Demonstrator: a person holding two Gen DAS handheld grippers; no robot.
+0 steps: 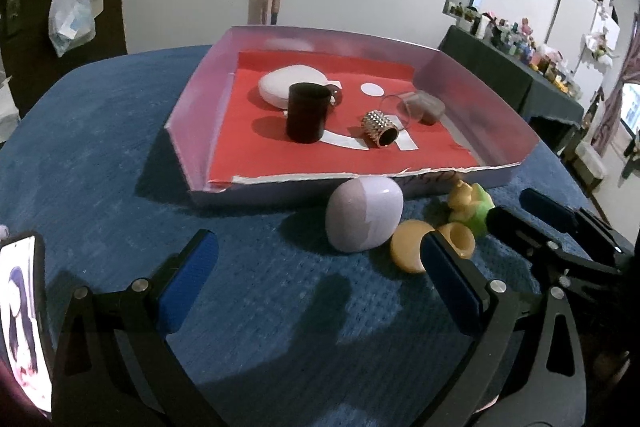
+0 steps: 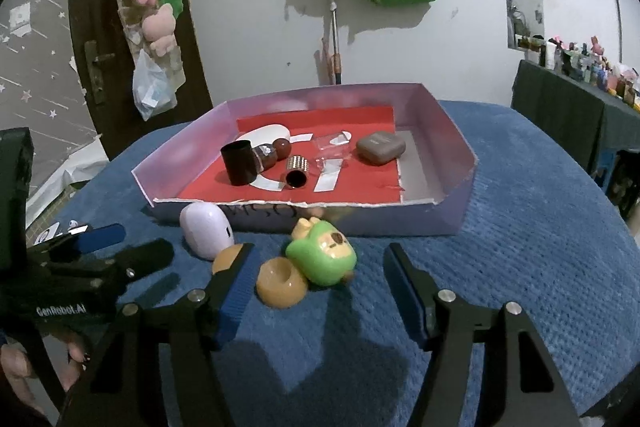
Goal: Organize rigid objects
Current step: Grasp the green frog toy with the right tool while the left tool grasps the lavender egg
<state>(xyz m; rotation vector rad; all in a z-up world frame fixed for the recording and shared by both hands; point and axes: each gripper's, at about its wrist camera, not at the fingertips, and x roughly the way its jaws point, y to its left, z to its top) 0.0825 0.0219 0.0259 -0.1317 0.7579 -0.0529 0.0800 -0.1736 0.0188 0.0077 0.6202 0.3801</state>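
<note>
Both tongs are hovering over a blue, nubby woven cloth covering the table. The right gripper is standing with its blue-padded black fingers apart and clasping nothing; the glossy green figurine, rounded and lying tipped on its side, is sitting just ahead of the gap between them, touched by neither pad. Just beside its left finger, a smooth tan ring-shaped piece is lying flat, with a second tan rounded piece partly hidden behind that finger. Further to its left, a lilac egg-shaped case with a shiny plastic shell is resting against the box front.

The left gripper is spread wide and empty, its ribbed blue pads framing bare cloth; the lilac case is lying just beyond its fingertips, toward the right finger.

Ahead of both tongs a shallow cardboard box, pale lilac walls with a torn front edge and a red paper floor, is holding a matte black cylinder standing upright, a studded gold tube lying on its side, a clear glass tipped over, a brown rounded-square case, a white pebble-shaped case and a dark reddish ball.
</note>
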